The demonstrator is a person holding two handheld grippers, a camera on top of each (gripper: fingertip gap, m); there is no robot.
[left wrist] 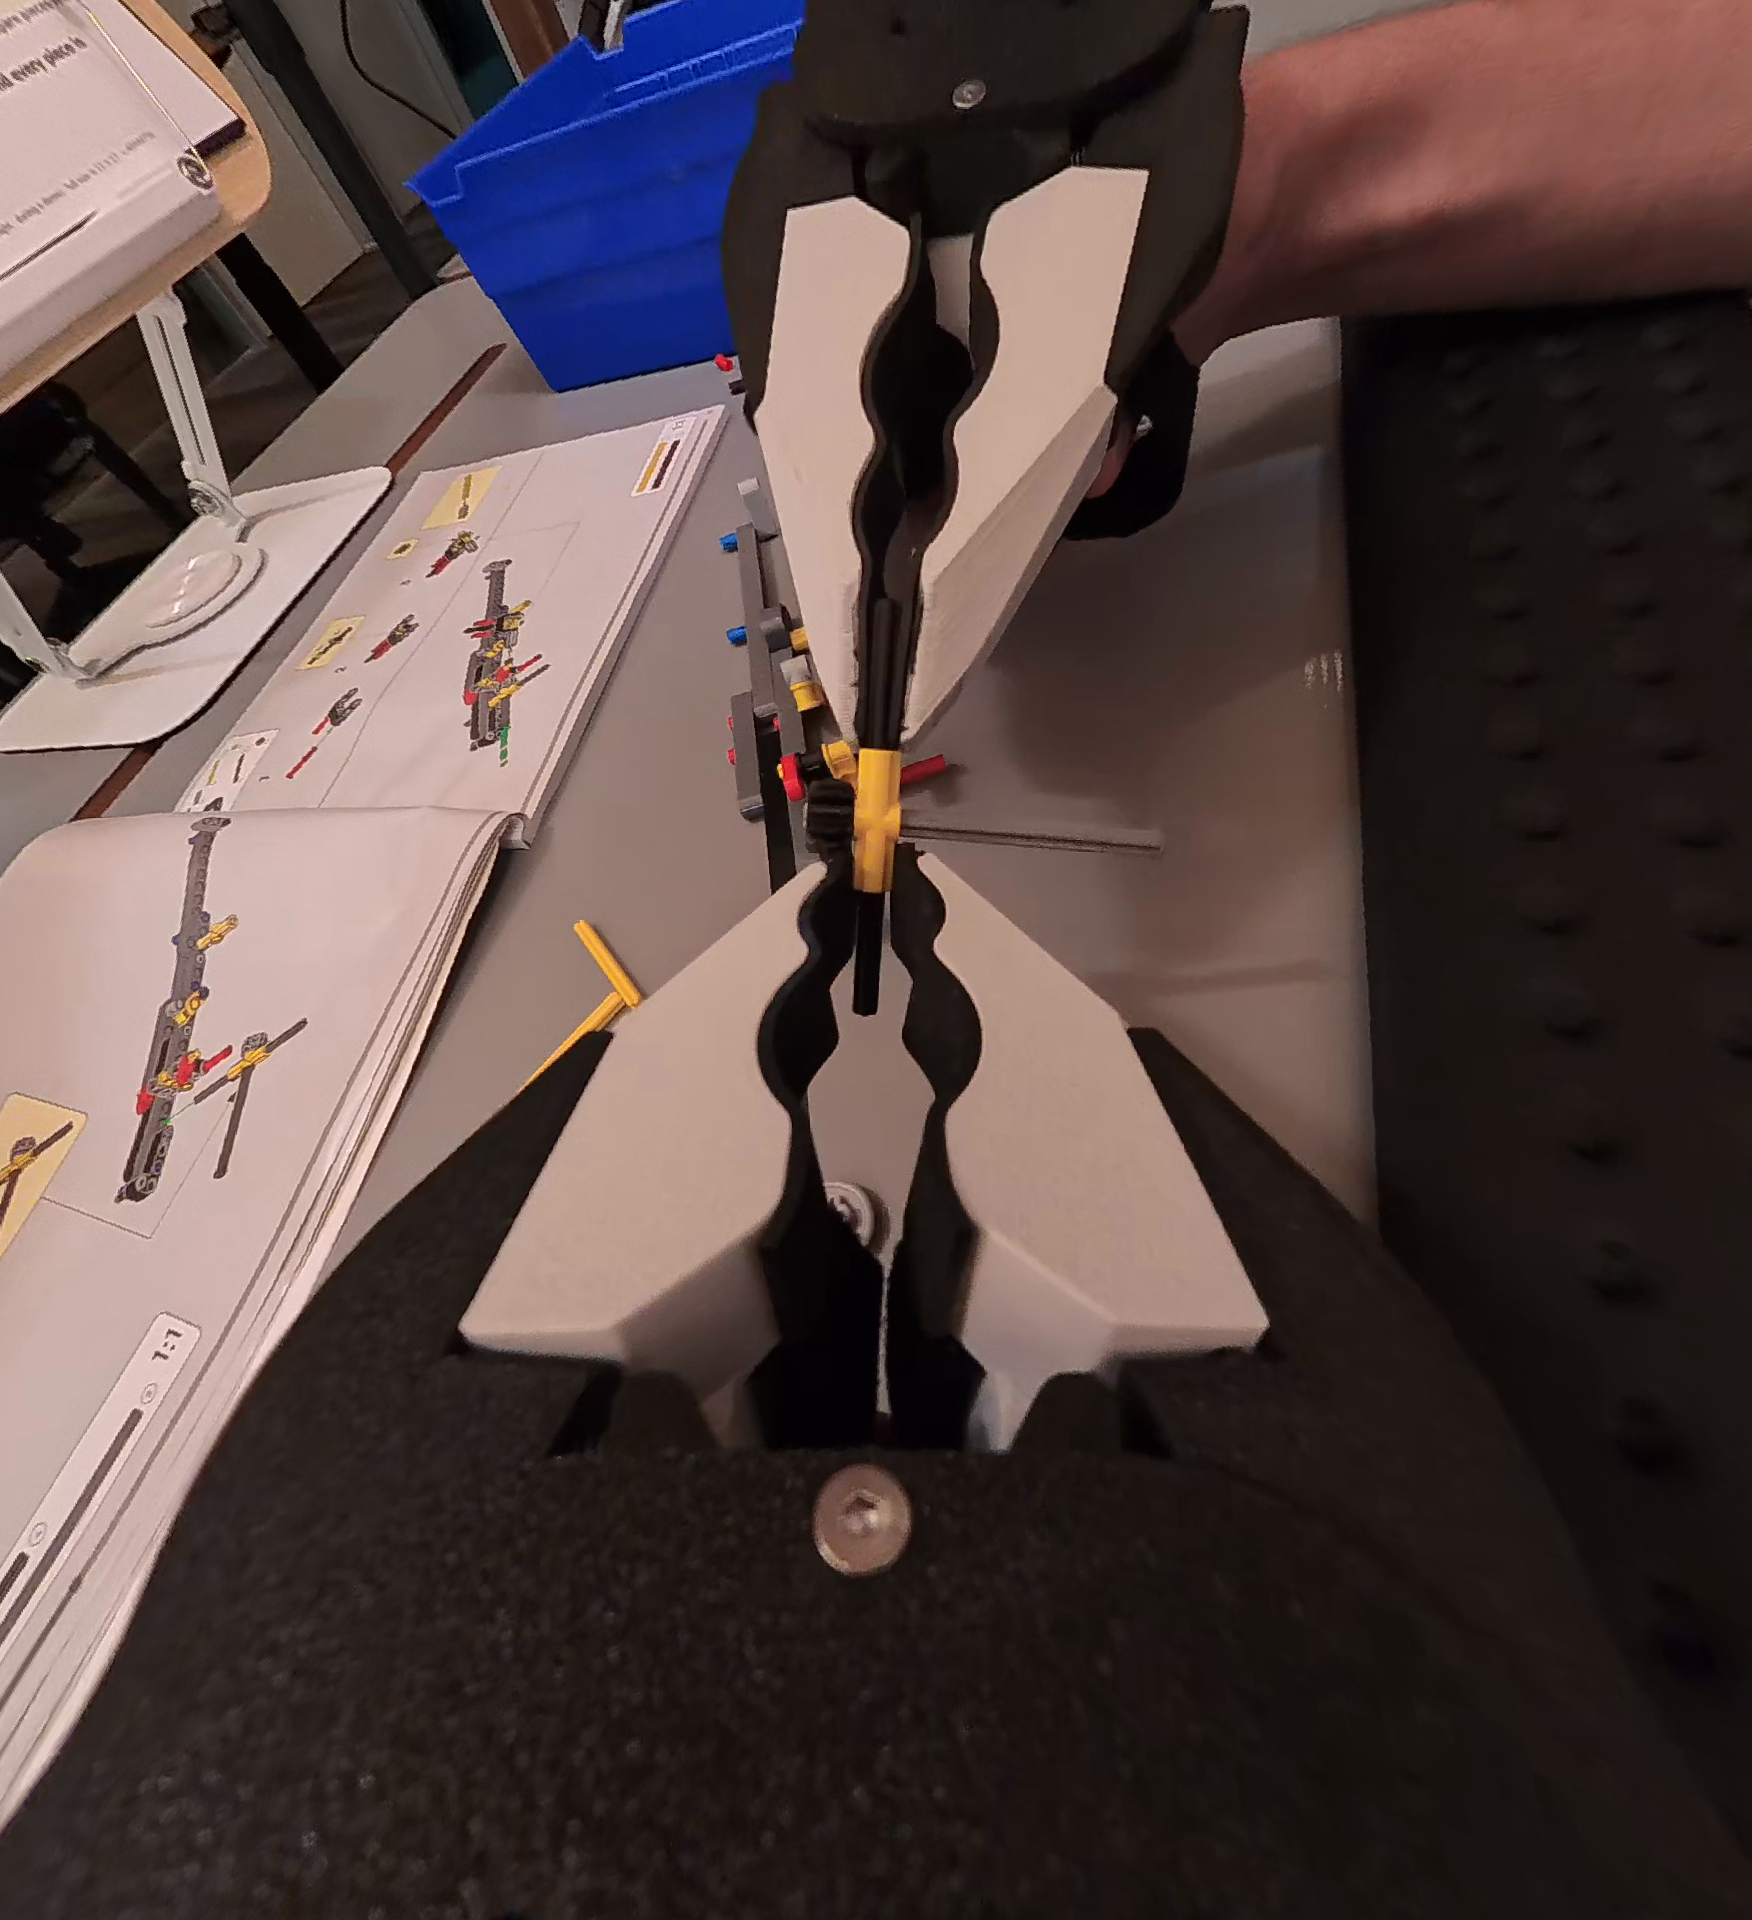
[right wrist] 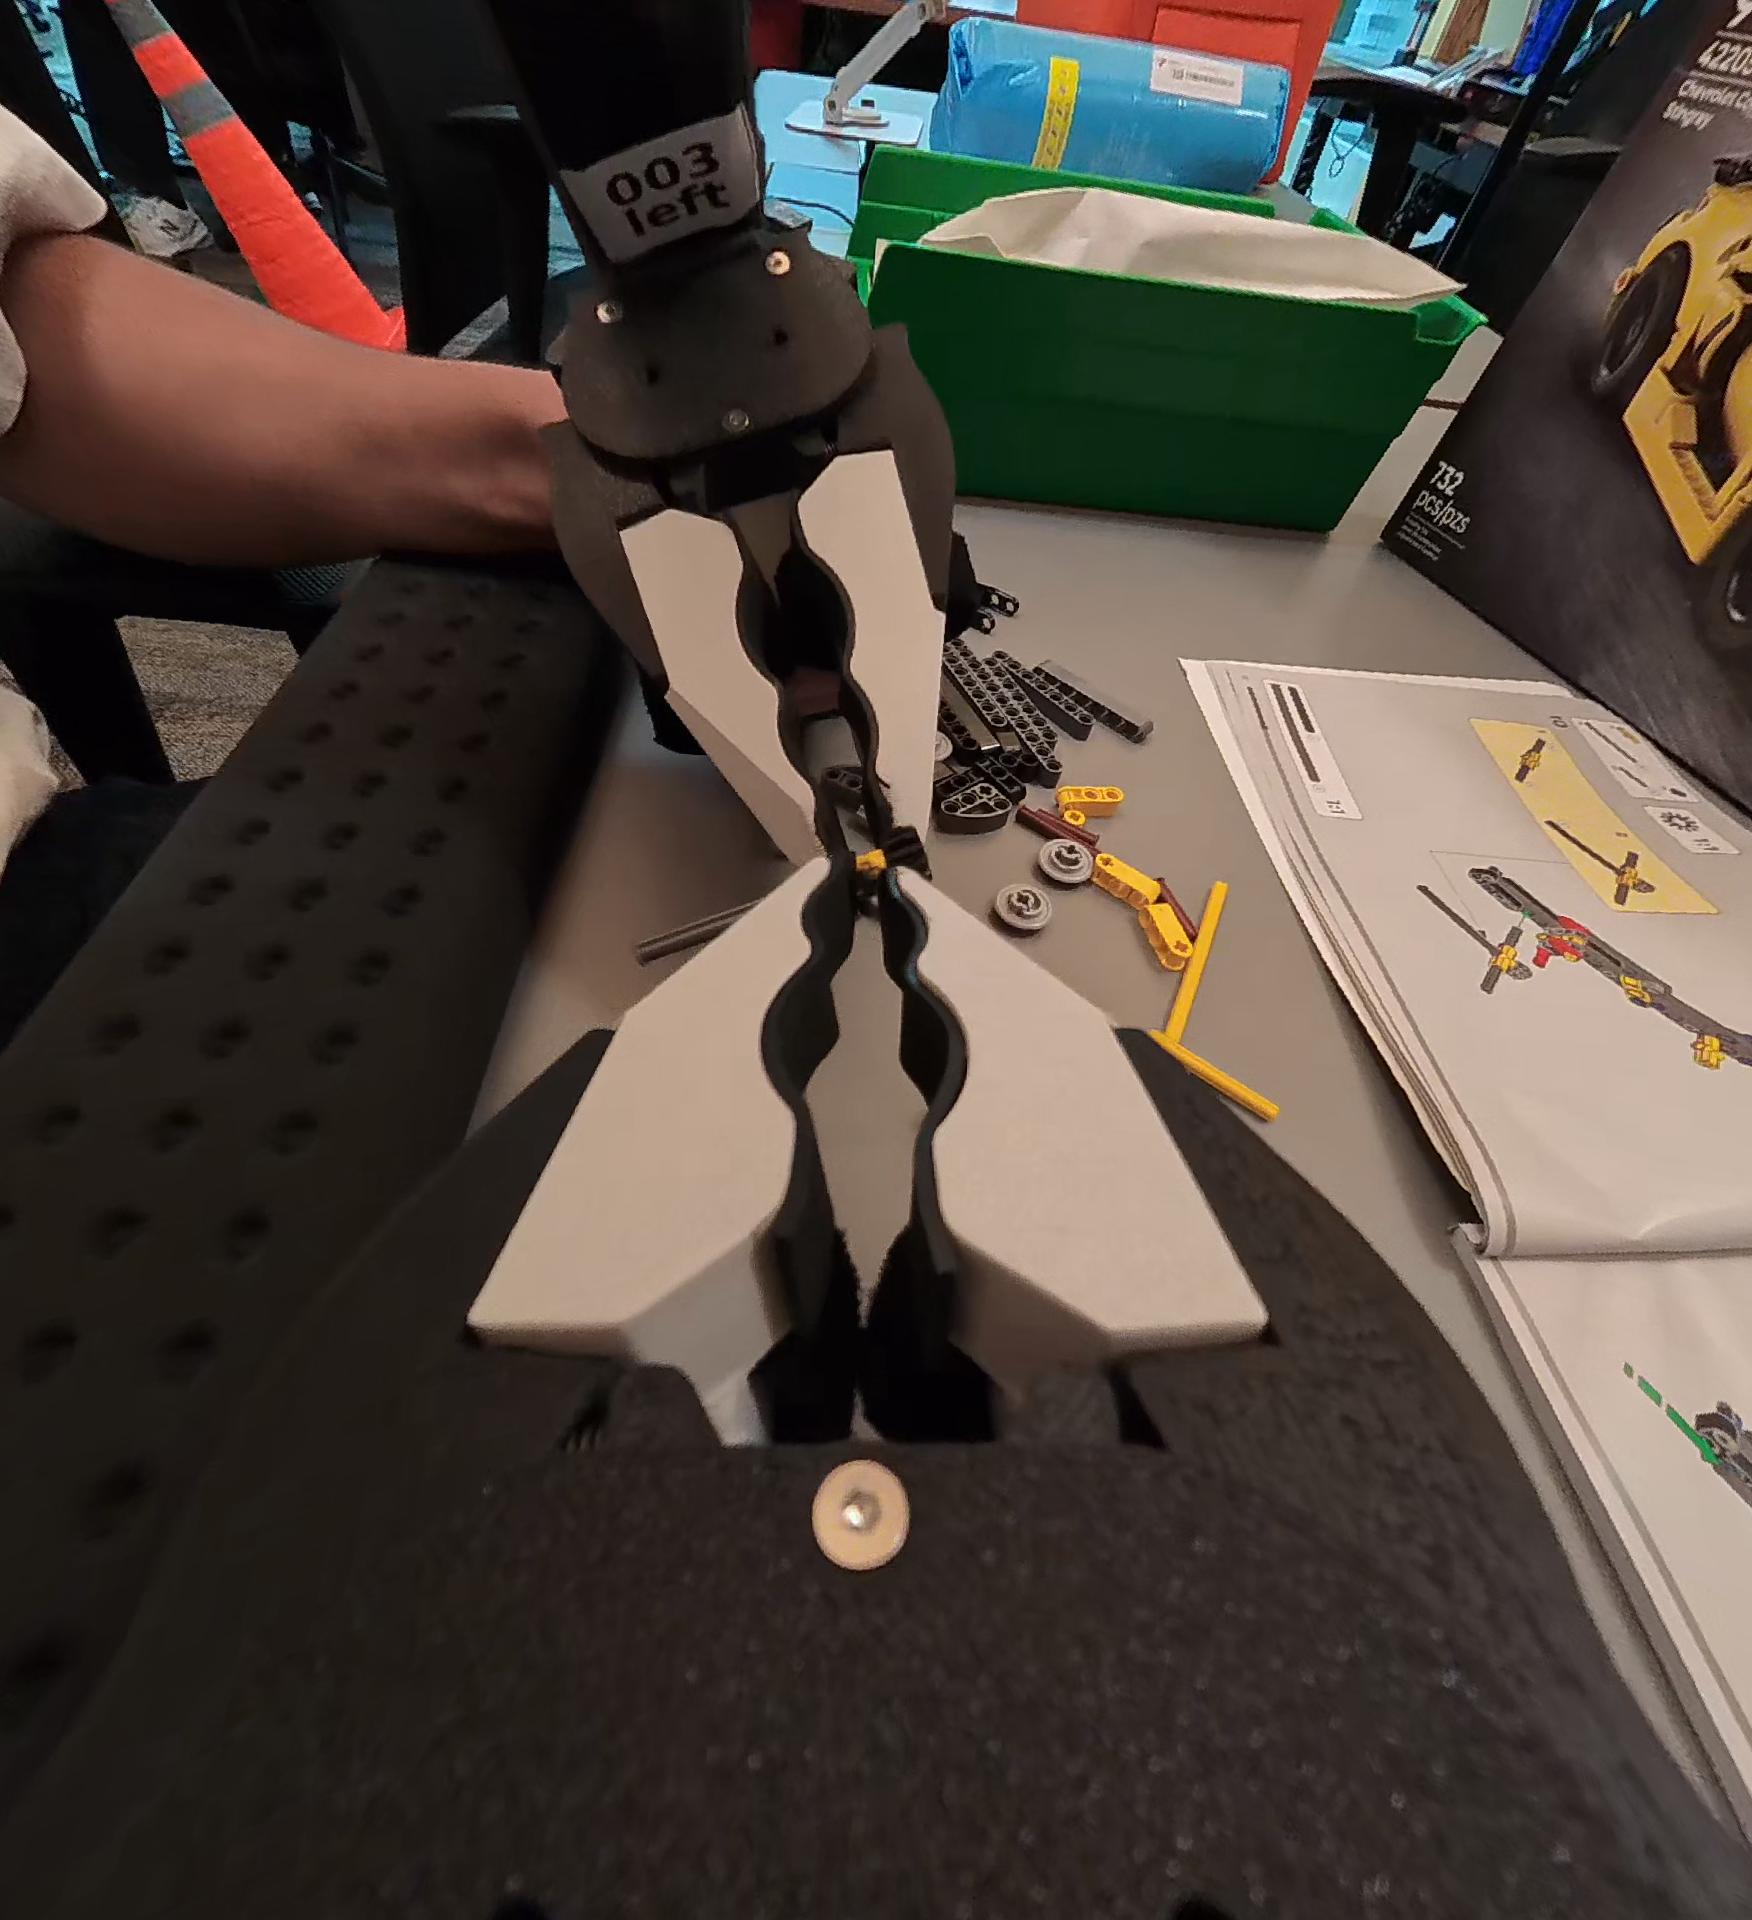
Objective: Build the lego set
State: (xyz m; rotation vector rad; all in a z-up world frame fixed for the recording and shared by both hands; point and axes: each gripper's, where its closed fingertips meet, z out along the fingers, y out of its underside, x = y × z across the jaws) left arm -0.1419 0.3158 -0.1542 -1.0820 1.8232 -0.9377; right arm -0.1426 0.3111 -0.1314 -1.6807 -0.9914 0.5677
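A small assembly is held between both grippers above the grey table [left wrist: 1111, 644]. It is a black axle [left wrist: 887, 665] through a yellow connector [left wrist: 872, 821], with a black gear [left wrist: 828, 816] and a grey axle [left wrist: 1038, 836] sticking out sideways. My left gripper [left wrist: 872, 883] is shut around the connector's lower end and the axle. My right gripper [left wrist: 887, 717] comes from above, shut on the black axle. In the right wrist view my right gripper [right wrist: 856, 883] meets the left gripper [right wrist: 851, 836] at the connector [right wrist: 870, 860]. A partly built grey and black beam frame [left wrist: 773, 665] lies behind.
The open instruction booklet [left wrist: 228, 1039] lies left, with two yellow axles [left wrist: 602, 966] beside it. A blue bin [left wrist: 602, 208] and a white stand [left wrist: 186, 603] are behind. Loose black beams [right wrist: 1017, 707], yellow connectors [right wrist: 1142, 894], a green bin [right wrist: 1163, 395], the set's box [right wrist: 1682, 416] and a black perforated board [right wrist: 228, 935] show in the right wrist view.
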